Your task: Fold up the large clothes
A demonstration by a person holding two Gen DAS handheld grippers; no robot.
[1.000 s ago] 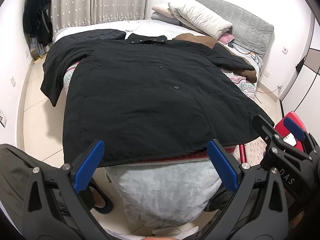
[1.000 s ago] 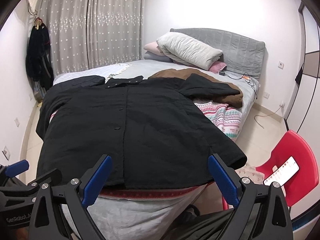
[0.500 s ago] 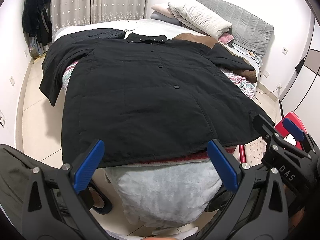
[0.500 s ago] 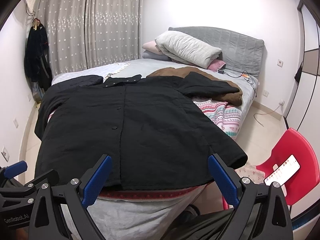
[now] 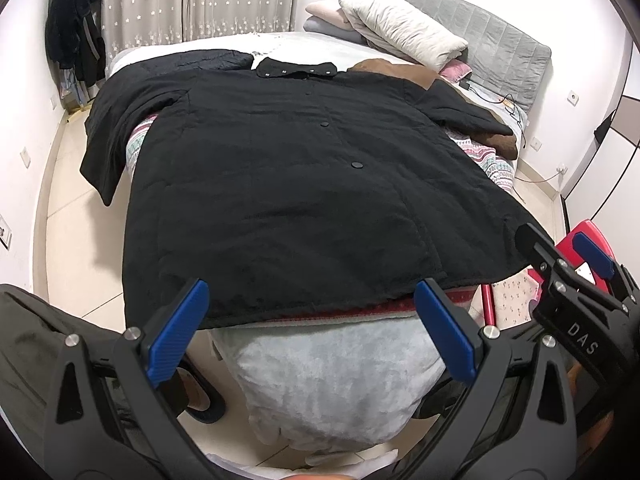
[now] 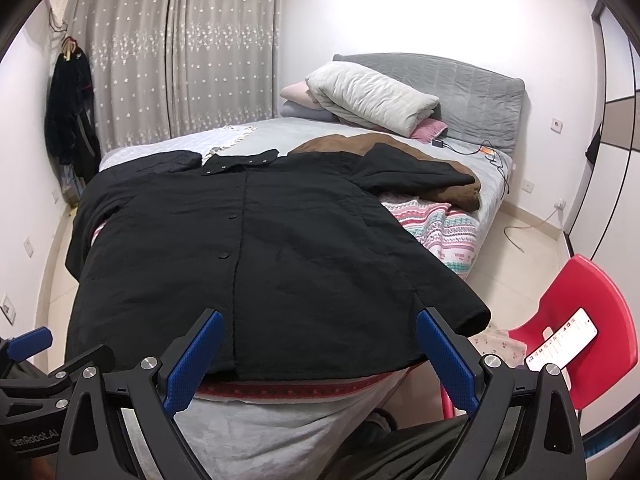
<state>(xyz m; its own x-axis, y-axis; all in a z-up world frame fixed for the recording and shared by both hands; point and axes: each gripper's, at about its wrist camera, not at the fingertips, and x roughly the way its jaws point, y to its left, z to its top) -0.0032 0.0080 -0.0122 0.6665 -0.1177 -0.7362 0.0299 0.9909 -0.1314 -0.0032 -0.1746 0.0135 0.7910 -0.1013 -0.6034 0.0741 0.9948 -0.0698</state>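
A black button-front coat (image 5: 304, 184) lies spread flat, front side up, across the foot end of the bed (image 5: 336, 372), its collar (image 5: 295, 69) toward the headboard (image 6: 452, 92) and its hem hanging just over the bed's near edge. One sleeve (image 5: 106, 136) drapes off the bed's left side toward the floor; the other sleeve (image 6: 412, 174) lies angled across a brown garment (image 6: 452, 188) on the right side of the mattress. Under the coat a striped patterned blanket (image 6: 440, 224) shows, and a grey fleece cover hangs down the bed's end.

The left hand-held gripper (image 5: 312, 336) hovers in front of the hem, fingers spread wide with nothing between the blue pads (image 5: 178, 332); the hem sits just beyond and between them, apart from both. The right hand-held gripper (image 6: 320, 360) is likewise spread wide and empty, its pads (image 6: 446, 362) framing the right half of the hem near the coat's lower right corner, without touching the fabric.

A red plastic chair (image 6: 592, 312) stands right of the bed with a lit phone (image 6: 562, 344) on its seat. Pillows (image 6: 368, 94) are stacked at the headboard, and dark clothes (image 6: 70, 120) hang beside the curtain (image 6: 180, 60).
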